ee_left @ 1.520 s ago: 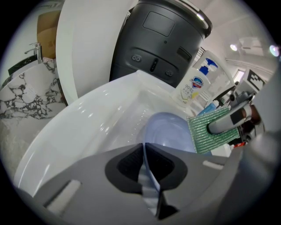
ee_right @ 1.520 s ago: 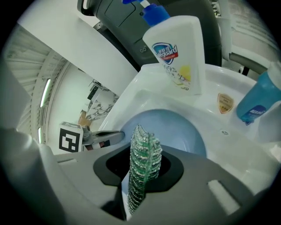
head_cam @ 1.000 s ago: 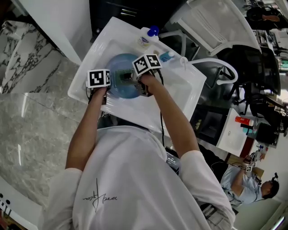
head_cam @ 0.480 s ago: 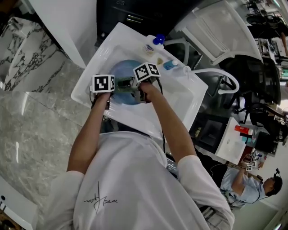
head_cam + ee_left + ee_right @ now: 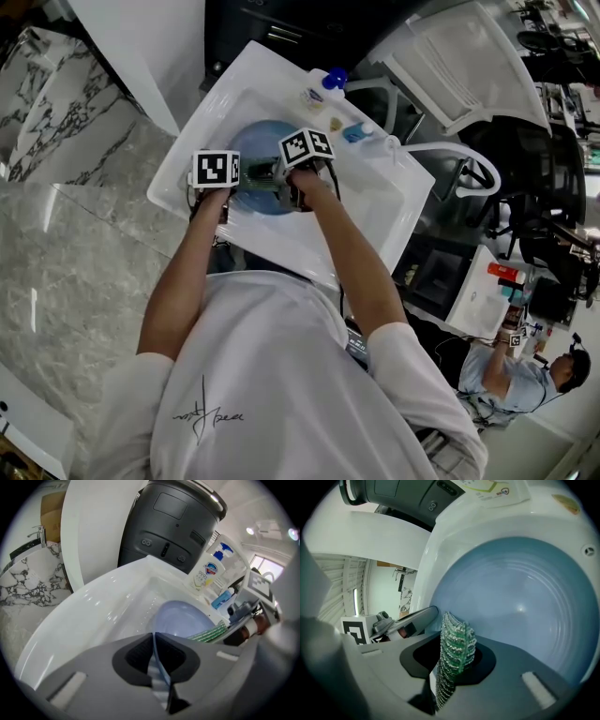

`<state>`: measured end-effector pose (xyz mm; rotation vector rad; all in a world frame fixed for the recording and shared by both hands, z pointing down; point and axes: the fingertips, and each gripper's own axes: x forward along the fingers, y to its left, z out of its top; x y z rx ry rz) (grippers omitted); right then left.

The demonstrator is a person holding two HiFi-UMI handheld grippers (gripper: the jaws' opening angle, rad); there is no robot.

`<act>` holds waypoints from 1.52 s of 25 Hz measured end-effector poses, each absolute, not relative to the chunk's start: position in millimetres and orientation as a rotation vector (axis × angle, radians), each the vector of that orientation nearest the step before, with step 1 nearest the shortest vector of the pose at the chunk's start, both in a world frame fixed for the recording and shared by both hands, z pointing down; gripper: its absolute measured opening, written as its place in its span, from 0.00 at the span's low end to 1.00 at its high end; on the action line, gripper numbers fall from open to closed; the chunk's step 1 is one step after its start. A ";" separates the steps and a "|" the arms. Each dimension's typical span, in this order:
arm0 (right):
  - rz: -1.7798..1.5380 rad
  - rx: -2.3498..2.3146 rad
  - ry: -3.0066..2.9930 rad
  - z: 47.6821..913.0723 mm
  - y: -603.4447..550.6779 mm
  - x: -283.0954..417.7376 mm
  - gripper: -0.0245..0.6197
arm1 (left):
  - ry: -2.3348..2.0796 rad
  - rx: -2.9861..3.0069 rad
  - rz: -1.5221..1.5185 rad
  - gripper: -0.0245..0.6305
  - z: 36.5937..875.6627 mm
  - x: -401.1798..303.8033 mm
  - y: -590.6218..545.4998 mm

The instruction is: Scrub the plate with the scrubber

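Your left gripper (image 5: 158,670) is clamped on the rim of the blue plate (image 5: 520,606), which sits in the basin of the sink (image 5: 370,220). Your right gripper (image 5: 451,677) pinches the green scrubber (image 5: 455,644) at the plate's face. Press hard and that thin rim hold could slip — the plate would drop into the sink. Only the gripper views show both grips — the head view hides them under the marker cubes.
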<state>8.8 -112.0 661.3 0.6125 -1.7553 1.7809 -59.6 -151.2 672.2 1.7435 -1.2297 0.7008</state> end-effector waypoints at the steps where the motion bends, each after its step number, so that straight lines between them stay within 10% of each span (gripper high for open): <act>1: 1.780 0.614 -1.752 661.5 -111.8 9.4 0.14 | -1.231 1.744 0.701 0.14 672.0 -59.7 -151.2; 38: 1.711 0.669 -1.638 664.6 -98.8 85.5 0.14 | -1.226 1.751 0.695 0.14 671.6 -56.9 -150.7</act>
